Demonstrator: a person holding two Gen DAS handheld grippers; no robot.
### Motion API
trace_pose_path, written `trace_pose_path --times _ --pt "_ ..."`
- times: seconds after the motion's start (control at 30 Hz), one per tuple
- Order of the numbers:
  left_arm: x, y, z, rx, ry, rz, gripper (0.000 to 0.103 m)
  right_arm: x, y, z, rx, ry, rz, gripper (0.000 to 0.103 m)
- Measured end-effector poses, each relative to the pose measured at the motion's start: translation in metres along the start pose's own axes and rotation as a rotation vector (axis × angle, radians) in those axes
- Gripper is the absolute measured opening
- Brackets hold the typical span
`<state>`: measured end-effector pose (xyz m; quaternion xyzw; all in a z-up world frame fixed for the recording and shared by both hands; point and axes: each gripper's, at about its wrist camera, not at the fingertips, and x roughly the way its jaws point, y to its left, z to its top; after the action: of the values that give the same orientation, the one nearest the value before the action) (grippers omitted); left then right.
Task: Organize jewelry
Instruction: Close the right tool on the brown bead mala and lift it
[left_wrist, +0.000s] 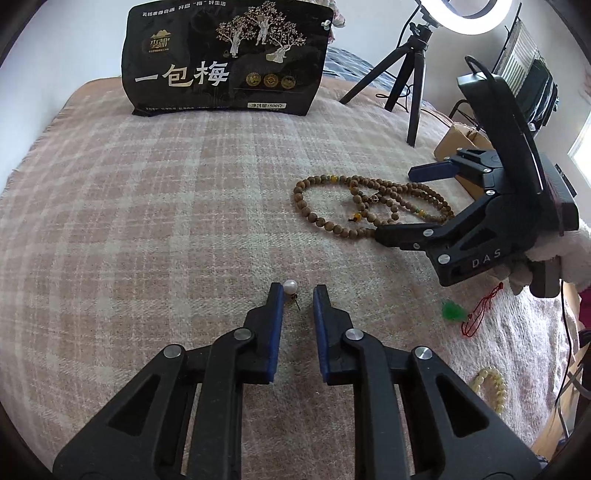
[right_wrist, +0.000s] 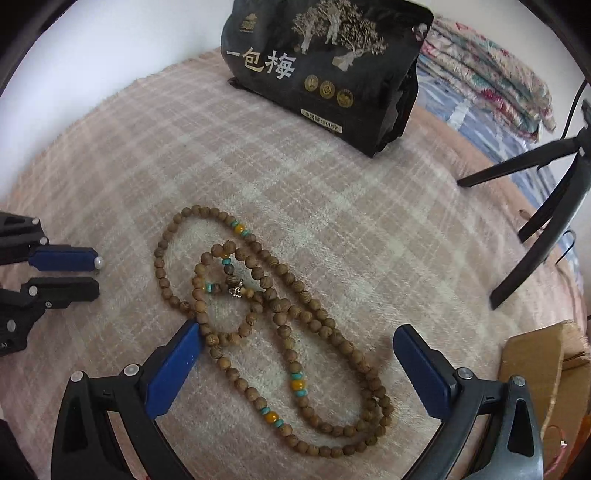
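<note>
A pearl stud earring (left_wrist: 290, 287) lies on the plaid blanket (left_wrist: 166, 221), just at the tips of my left gripper (left_wrist: 298, 291). The left gripper is open a little, with the earring's pin between the fingers and the pearl touching the left fingertip (left_wrist: 276, 291). A long wooden bead necklace (right_wrist: 266, 325) with yellow and turquoise beads lies coiled under my right gripper (right_wrist: 299, 332), which is wide open around it. The necklace (left_wrist: 369, 203) and right gripper (left_wrist: 402, 201) also show in the left wrist view. The left gripper (right_wrist: 98, 275) and pearl (right_wrist: 99, 263) show in the right wrist view.
A black snack bag (left_wrist: 225, 59) stands at the back of the bed. A ring-light tripod (left_wrist: 413, 81) stands back right, with a cardboard box (right_wrist: 535, 369) near it. A green pendant on red cord (left_wrist: 454, 310) and a cream bead bracelet (left_wrist: 491, 384) lie to the right.
</note>
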<state>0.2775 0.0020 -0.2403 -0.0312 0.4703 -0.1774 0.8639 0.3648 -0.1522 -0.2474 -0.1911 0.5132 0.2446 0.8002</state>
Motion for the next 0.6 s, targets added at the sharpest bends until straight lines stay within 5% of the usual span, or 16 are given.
trace_pose_path --times 0.17,0.27,0.4,0.6 --pt "0.000 0.002 0.000 -0.014 -0.004 -0.004 0.009 -0.001 -0.001 -0.003 0.048 -0.018 0.065 0.090" --pt "-0.001 0.002 0.000 -0.012 -0.007 -0.001 0.006 -0.006 0.005 -0.004 0.035 -0.019 0.090 0.067" --pt "-0.002 -0.001 -0.001 0.003 -0.015 0.010 0.005 -0.010 0.013 -0.003 0.034 -0.013 0.100 0.023" --pt "-0.006 -0.006 -0.003 0.016 -0.021 0.019 0.005 -0.015 0.021 -0.005 0.069 -0.020 0.073 0.010"
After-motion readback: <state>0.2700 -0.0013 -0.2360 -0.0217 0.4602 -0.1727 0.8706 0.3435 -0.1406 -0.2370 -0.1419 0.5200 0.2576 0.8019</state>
